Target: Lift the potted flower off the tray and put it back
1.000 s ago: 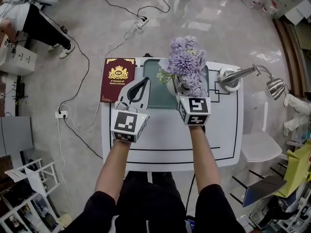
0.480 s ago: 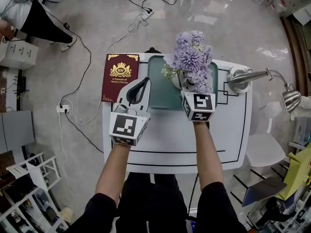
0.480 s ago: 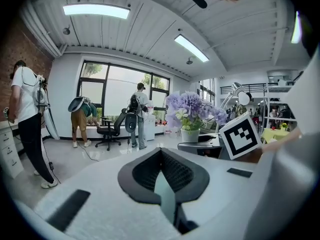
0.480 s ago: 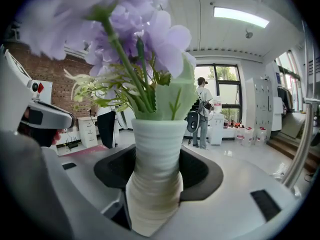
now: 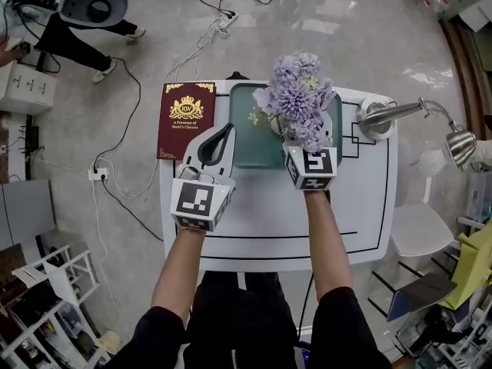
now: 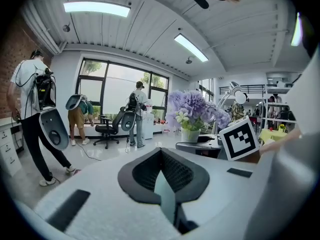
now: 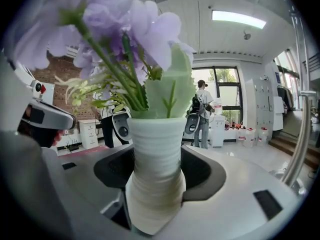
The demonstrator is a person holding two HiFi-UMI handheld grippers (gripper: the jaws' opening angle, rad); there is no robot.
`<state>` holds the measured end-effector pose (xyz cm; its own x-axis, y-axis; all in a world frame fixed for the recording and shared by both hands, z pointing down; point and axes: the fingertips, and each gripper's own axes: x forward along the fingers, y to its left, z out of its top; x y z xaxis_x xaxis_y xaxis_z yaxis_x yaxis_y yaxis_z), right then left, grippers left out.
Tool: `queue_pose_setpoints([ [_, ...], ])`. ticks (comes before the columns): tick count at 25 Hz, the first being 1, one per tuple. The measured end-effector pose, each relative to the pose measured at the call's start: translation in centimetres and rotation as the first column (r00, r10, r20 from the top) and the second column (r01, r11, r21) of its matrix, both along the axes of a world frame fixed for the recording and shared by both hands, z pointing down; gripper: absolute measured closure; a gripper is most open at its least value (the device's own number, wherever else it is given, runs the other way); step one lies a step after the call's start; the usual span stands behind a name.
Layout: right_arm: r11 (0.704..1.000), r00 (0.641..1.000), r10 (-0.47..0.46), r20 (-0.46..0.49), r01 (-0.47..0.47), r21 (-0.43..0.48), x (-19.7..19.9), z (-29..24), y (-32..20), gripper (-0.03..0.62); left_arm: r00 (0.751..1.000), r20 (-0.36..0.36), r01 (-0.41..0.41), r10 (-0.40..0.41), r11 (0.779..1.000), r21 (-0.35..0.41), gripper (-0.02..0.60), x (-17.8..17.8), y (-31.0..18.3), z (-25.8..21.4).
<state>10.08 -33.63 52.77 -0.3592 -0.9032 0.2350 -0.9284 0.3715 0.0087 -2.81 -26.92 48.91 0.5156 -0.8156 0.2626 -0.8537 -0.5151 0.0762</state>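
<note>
1 grip: my right gripper [image 5: 298, 138] clamps the potted flower [image 7: 155, 154]. I should lower it upright, gently, by the tray's [image 5: 246, 141] right edge.

The right hand-held gripper [image 5: 296, 141] has lowered the potted flower [image 5: 296, 98] slightly toward the tray [image 5: 250, 144]; the bystander [image 5: 73, 41] has shifted

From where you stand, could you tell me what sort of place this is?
Probably an open office or lab: an office chair by big windows, cables across the polished floor, and ceiling strip lights.
</note>
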Motion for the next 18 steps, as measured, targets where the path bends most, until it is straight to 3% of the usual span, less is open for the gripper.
queue_pose_setpoints([
  [18,0.999,0.999,0.012,0.029,-0.011,-0.050,0.9,-0.2,2.7,0.289,1.000,-0.009,-0.021,0.021,1.000,0.015,0.577,0.1,3.0,-1.1],
])
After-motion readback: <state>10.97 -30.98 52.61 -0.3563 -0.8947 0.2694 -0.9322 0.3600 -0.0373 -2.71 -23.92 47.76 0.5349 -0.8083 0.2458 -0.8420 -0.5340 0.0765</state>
